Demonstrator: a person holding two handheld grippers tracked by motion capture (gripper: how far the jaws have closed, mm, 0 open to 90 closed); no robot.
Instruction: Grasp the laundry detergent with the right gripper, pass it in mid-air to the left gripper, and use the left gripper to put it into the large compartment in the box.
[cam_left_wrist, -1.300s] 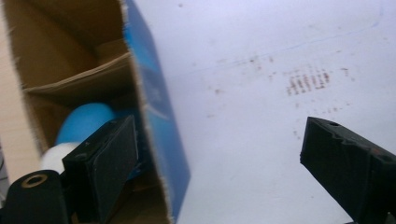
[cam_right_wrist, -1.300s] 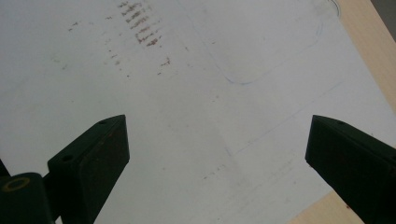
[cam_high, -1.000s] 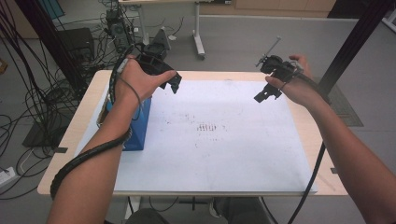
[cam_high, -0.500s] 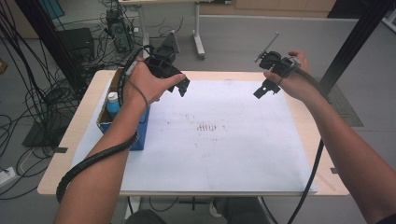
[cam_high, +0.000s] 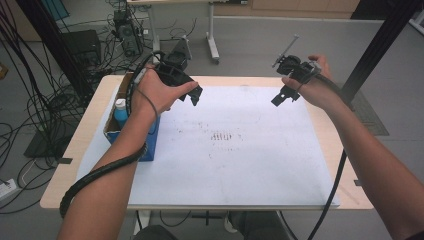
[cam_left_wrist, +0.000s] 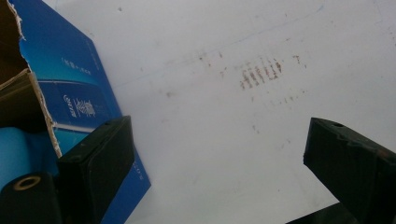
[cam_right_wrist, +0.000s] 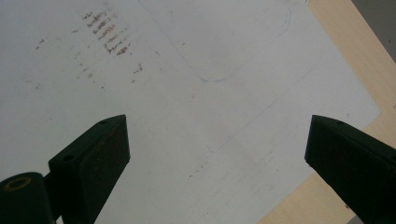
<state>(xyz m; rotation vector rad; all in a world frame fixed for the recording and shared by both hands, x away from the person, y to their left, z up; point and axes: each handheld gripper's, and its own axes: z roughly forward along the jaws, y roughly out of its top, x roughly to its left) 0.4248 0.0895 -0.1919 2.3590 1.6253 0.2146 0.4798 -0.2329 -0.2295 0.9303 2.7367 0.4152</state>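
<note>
**Both hand-held grippers wide open over the white sheet**

The left hand-held gripper (cam_high: 192, 95) hangs above the far left part of the bench (cam_high: 345, 165), its jaws spread wide with nothing between them. Just to its left stands a blue cardboard box (cam_high: 150, 150) with its top open, resting on the left side of the white sheet (cam_high: 250, 165); a bottle with a blue cap (cam_high: 120, 106) stands inside it. The right hand-held gripper (cam_high: 282, 96) hovers over the far right part of the sheet, jaws equally wide and empty. Brown smudges (cam_high: 222, 136) mark the sheet's middle, between the two.
</note>
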